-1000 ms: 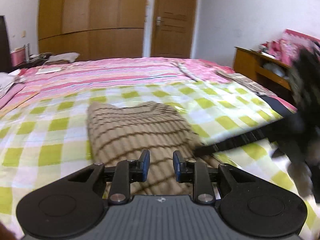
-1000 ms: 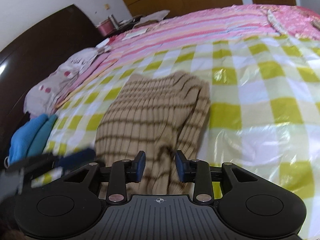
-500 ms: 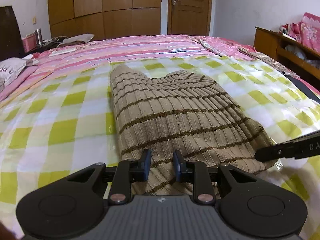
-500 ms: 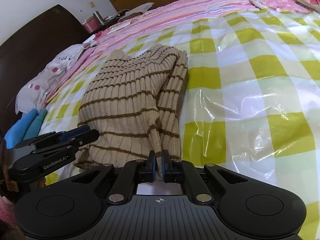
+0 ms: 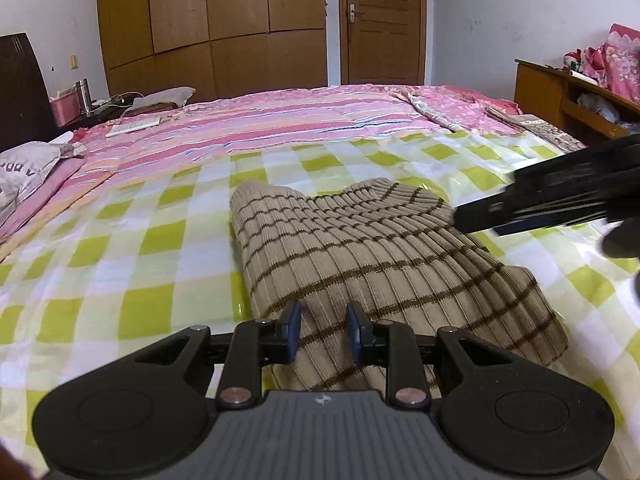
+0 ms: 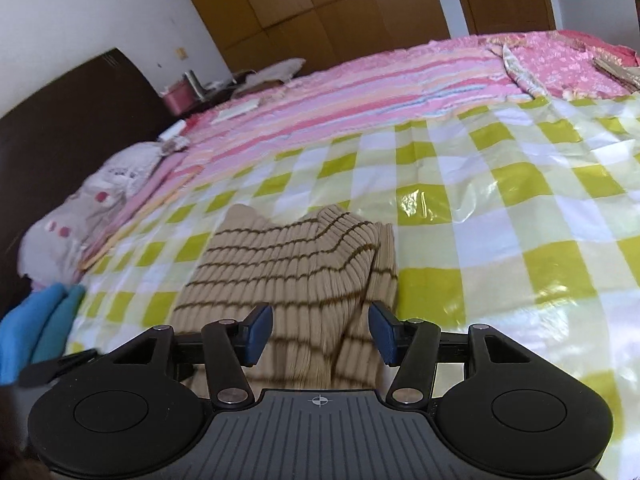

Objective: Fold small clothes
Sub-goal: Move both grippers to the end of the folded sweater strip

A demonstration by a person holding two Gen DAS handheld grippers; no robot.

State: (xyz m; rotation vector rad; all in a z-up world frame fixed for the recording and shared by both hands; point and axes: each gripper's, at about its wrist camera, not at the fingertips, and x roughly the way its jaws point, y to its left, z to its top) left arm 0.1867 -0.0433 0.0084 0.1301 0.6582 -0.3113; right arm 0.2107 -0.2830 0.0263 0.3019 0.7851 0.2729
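A beige ribbed sweater with thin brown stripes (image 5: 360, 256) lies folded on the green-and-white checked sheet (image 5: 132, 252); it also shows in the right wrist view (image 6: 288, 264). My left gripper (image 5: 323, 332) is open over the sweater's near edge, cloth lying between its fingers. My right gripper (image 6: 320, 334) is wide open over the sweater's near right part. It also shows from the side in the left wrist view (image 5: 560, 200), by the sweater's far right corner.
A pink striped quilt (image 5: 280, 128) covers the far half of the bed. A pillow (image 6: 92, 208) and blue folded cloth (image 6: 36, 320) lie at left by the dark headboard (image 6: 72, 108). A wooden dresser (image 5: 568, 92) stands at right; wardrobe and door behind.
My right gripper was shut on the sweater's right edge half a second ago; it has let go and opened wide, and lifted back. My left gripper has opened slightly wider and stays over the near edge.
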